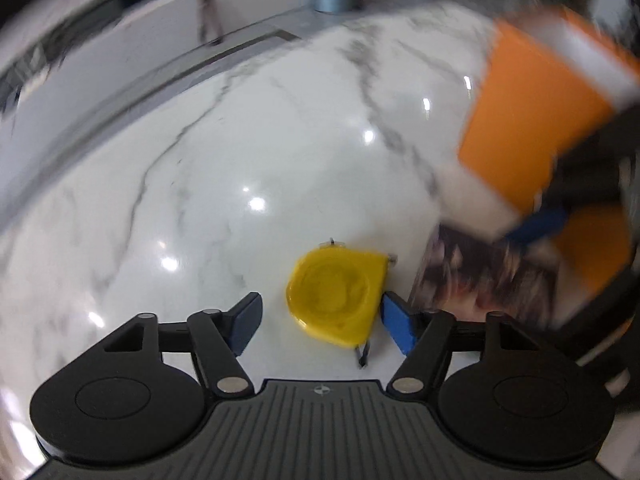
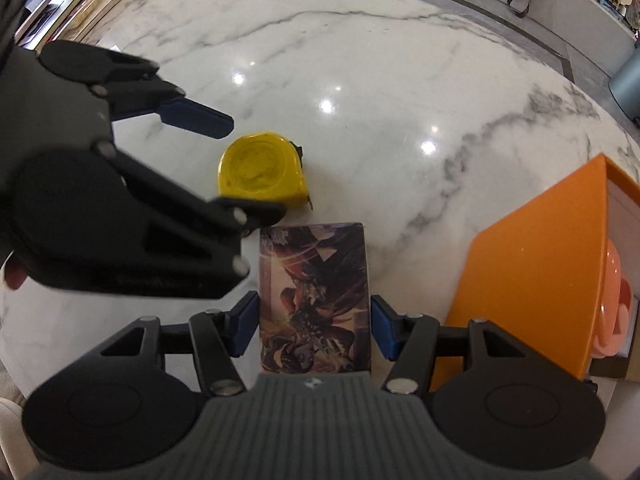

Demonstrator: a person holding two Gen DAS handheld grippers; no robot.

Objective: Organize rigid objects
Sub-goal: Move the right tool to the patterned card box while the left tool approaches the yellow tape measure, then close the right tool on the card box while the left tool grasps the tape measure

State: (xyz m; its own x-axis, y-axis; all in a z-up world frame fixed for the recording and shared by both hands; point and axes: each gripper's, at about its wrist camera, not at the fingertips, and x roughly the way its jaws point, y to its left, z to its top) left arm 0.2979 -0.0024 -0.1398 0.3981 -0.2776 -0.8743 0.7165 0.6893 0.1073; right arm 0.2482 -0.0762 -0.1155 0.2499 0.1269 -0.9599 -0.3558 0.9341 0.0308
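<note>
White marble desk (image 2: 380, 80) is carrying a yellow tape measure (image 2: 262, 168), lying flat near the middle. The left gripper (image 1: 320, 320) is hovering over it with jaws spread wide, the tape measure sitting between the blue pads (image 1: 396, 326) and closer to one of them, not pinched. Just beside the tape measure, an illustrated card box (image 2: 314, 300) is lying flat. The right gripper (image 2: 314, 322) is straddling it, pads (image 2: 382, 326) at both long sides; whether they are actually pressing I cannot tell. An orange box (image 2: 532, 280) is sitting open at the far side of the card box, something peach-coloured (image 2: 614, 308) showing inside. The left wrist view is blurring.
</note>
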